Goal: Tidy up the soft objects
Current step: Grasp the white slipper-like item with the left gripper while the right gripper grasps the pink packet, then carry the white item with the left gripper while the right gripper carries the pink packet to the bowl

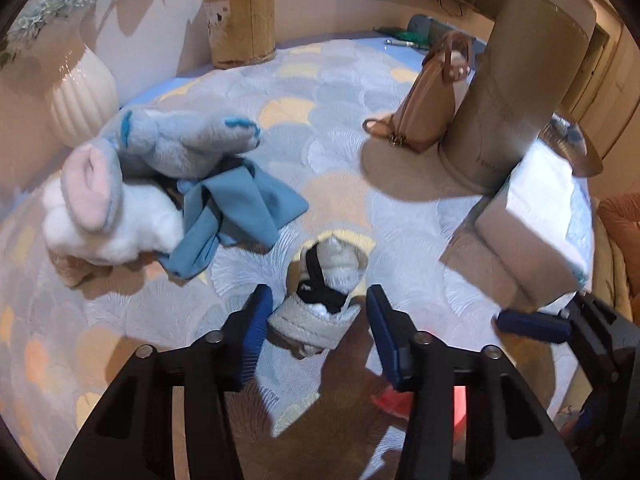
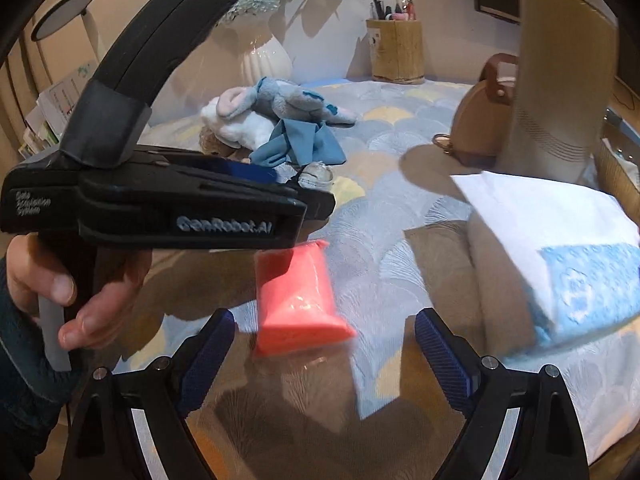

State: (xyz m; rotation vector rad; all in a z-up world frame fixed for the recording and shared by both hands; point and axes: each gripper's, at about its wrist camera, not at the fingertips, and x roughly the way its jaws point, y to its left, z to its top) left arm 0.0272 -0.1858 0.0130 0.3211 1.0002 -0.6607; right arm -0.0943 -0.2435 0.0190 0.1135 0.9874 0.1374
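Note:
A rolled white and black sock bundle (image 1: 324, 296) lies on the patterned cloth between the fingers of my open left gripper (image 1: 318, 328), not pinched. A grey and white plush toy (image 1: 132, 184) lies on a blue cloth (image 1: 236, 208) at the left; both also show in the right wrist view, the plush toy (image 2: 260, 112) and the blue cloth (image 2: 300, 144). A pink soft packet (image 2: 296, 300) lies just ahead of my open, empty right gripper (image 2: 324, 344). The left gripper's body (image 2: 160, 204) crosses the right wrist view, with the sock bundle (image 2: 316, 176) beyond it.
A white and blue tissue pack (image 2: 560, 256) lies at the right. A tan handbag (image 1: 428, 96) stands beside a tall beige cylinder (image 1: 516, 80). A white ribbed vase (image 1: 80, 96) and a wooden pen holder (image 1: 244, 24) stand along the back wall.

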